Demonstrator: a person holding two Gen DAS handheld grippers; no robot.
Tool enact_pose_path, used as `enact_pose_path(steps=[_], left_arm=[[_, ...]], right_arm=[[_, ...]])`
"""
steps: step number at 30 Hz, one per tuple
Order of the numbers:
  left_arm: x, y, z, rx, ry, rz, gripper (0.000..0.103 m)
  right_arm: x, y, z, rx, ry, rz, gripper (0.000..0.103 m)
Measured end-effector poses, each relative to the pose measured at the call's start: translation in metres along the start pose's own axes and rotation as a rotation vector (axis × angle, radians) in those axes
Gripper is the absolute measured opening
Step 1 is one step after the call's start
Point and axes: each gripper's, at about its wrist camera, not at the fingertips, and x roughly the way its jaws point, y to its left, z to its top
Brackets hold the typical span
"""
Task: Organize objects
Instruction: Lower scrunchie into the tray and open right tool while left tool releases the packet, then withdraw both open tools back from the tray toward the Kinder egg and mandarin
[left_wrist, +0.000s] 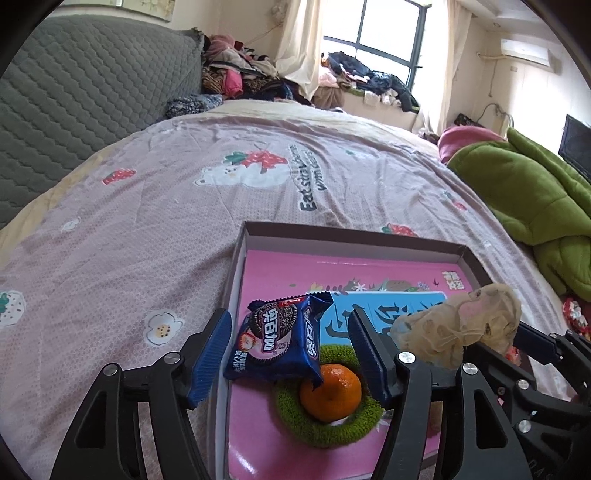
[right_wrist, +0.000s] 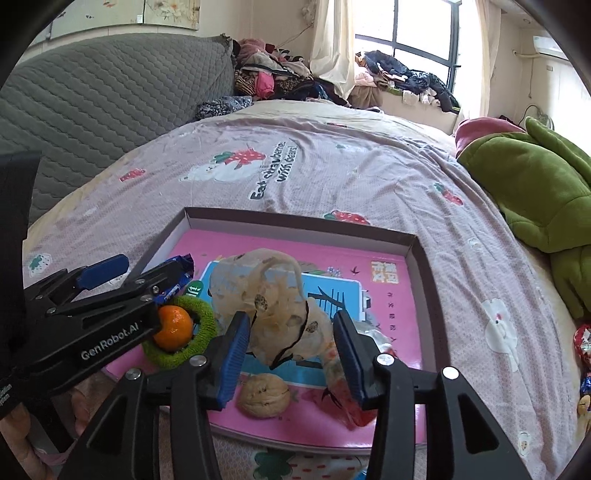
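Tangerine (left_wrist: 330, 392) inside pink-floored box (left_wrist: 354, 242)

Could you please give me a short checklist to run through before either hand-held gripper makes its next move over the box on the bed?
1. Left hand-held gripper open: ok, pads stand apart on either side of the cookie packet.
2. Cookie packet inside the box: ok, it leans on the tangerine.
3. Right hand-held gripper open: ok.
4. Mesh pouf free of the right pads: cannot tell, it sits right between them.
5. Walnut in the box: ok.
6. Everything gathered: not ok, wrapped snacks lie on the bedspread outside the box.
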Motion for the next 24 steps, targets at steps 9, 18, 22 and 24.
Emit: enact_pose_path(steps=[9, 18, 22, 24], left_arm=[[-0.028, 0.002, -0.007, -0.001, -0.027, 0.002, 0.068], [-0.079, -0.006, -0.015, 0.015, -0.07, 0.0, 0.069], [-0.096, -0.009, -0.02, 0.03, -0.07, 0.005, 0.07], [-0.104, -0.01, -0.024, 0.035, -0.065, 0.002, 0.071]], right_arm=[[-0.027, -0.01, 0.004, 0.005, -0.023, -0.011, 0.047], [-0.07, -0.021, 0.004, 0.018, -0.078, -0.015, 0.05], [-0.088, -0.026, -0.001, 0.031, -0.094, -0.011, 0.056], [-0.096, -0.028, -0.005, 0.035, -0.099, -0.009, 0.057]])
